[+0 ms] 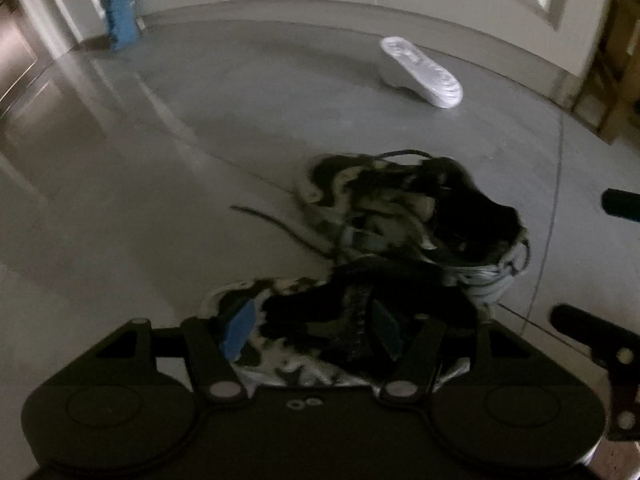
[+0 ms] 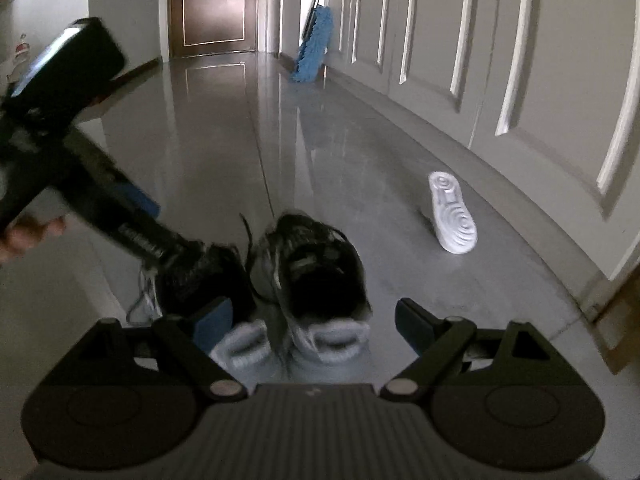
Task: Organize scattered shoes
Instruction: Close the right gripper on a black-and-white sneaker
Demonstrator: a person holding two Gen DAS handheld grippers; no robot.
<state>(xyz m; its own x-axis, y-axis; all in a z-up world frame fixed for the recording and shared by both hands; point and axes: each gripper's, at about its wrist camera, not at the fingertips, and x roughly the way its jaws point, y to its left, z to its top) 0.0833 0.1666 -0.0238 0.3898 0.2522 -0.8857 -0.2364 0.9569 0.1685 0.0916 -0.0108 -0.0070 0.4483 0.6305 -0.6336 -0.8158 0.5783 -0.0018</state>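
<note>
Grey polished floor (image 2: 224, 128) runs down a hallway, with white panelled doors (image 2: 500, 60) along the right of the frame and a brown door (image 2: 214, 8) at the far end. Two dark patterned sneakers sit close together at lower centre. The left claw (image 1: 312, 330) is about half closed on the nearer sneaker (image 1: 320, 320), its blue pads pressing the upper from both sides, apparently to set it beside its partner. The second dark sneaker (image 2: 316, 272) stands just right of it, heel toward the camera. The right claw (image 2: 314, 320) is spread wide and holds nothing; that heel lies between its pads, likely the next grab. A white shoe (image 2: 454, 214) lies on its side, sole showing, well apart at right near the doors. A blue mop (image 2: 312, 50) leans far back. Loose laces trail on the floor.
</note>
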